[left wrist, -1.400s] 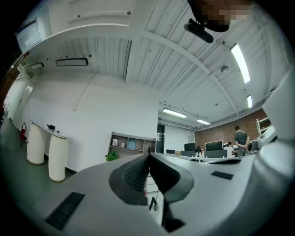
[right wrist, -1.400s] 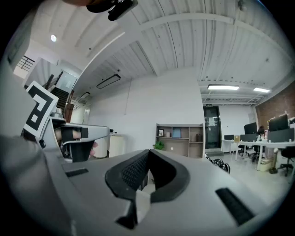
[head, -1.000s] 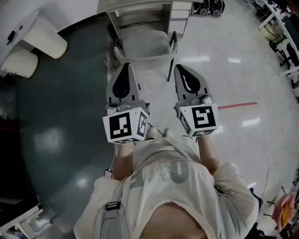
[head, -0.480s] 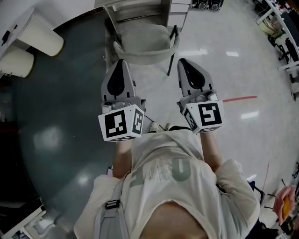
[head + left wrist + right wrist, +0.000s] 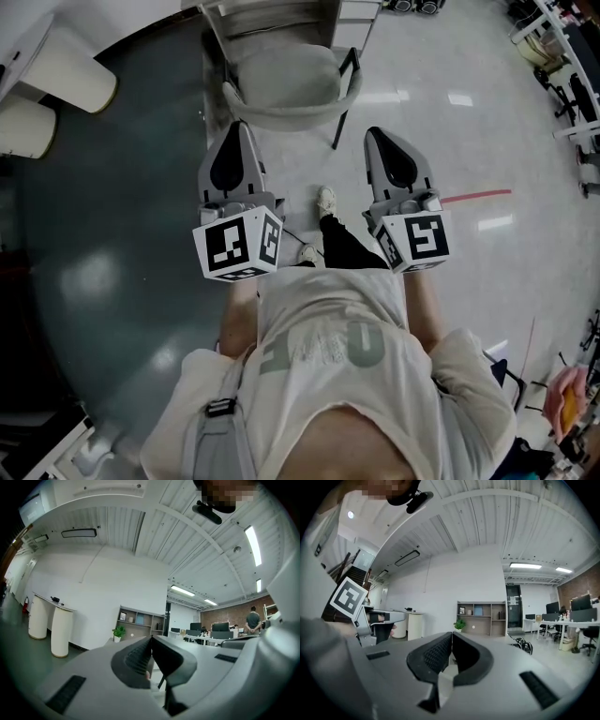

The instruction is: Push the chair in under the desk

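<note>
Two grippers are held out level on the near side of the chair (image 5: 286,80), one toward each end of its curved back. The left gripper (image 5: 235,125) has its tip just beside the back's left end, though contact cannot be judged. The right gripper (image 5: 374,132) sits a little apart from the back's right end and its dark leg. Both pairs of jaws are pressed together with nothing between them, as each gripper view shows: left (image 5: 151,641), right (image 5: 451,638). The grey chair faces away from the person, with the desk (image 5: 272,11) just beyond it and the seat's far edge at the desk's front frame. One shoe (image 5: 326,200) is set forward on the pale floor, near the chair's right rear leg.
</note>
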The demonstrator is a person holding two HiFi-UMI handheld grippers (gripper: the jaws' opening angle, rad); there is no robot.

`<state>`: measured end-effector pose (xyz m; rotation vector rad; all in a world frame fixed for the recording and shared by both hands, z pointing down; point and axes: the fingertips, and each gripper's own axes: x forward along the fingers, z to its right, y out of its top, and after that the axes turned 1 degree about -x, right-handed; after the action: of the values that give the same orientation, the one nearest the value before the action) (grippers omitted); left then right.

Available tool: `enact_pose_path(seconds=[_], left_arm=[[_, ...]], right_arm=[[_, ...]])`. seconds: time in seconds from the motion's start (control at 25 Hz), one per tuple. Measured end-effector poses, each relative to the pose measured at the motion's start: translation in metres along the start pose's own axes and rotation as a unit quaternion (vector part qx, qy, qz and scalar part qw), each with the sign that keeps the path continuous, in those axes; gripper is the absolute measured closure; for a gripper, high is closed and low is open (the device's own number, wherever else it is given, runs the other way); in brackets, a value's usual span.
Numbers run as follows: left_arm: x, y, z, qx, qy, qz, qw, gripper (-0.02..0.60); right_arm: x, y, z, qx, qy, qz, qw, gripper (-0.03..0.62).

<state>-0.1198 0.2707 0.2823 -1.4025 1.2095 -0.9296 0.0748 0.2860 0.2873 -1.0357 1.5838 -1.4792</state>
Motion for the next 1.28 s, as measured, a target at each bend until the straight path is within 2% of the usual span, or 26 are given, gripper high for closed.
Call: enact_pose_path(seconds=[0.24, 0.4, 0.64, 0.92, 1.08, 1.28], left_arm=[[0.063, -0.009, 0.008, 0.01, 0.001, 0.013, 0.9999, 0.568], [0.116, 0.0, 0.012, 0.026, 0.016, 0.021, 0.9993, 0.568], [0.193, 0.015, -0.008, 0.041, 0.038, 0.032, 0.9979, 0.568], [0.259, 0.016, -0.017, 0.053, 0.062, 0.025, 0.9963, 0.568], [0.275, 0.012, -0.03, 0.056, 0.07, 0.011, 0.996, 0.568], [0.289, 0.009, -0.04, 0.057, 0.056, 0.006, 0.9968, 0.568]], right_arm=[[0.046, -0.009, 0.044, -0.002, 0.0, 0.013, 1.0, 0.577], [0.104, -0.011, 0.071, 0.001, 0.043, -0.001, 0.999, 0.577], [0.198, 0.0, 0.084, -0.016, 0.099, 0.02, 0.995, 0.577], [0.265, 0.005, 0.129, -0.034, 0.099, 0.016, 0.994, 0.577], [0.287, -0.007, 0.132, -0.025, 0.105, 0.004, 0.994, 0.577], [0.3, -0.019, 0.129, -0.003, 0.097, -0.007, 0.995, 0.577]])
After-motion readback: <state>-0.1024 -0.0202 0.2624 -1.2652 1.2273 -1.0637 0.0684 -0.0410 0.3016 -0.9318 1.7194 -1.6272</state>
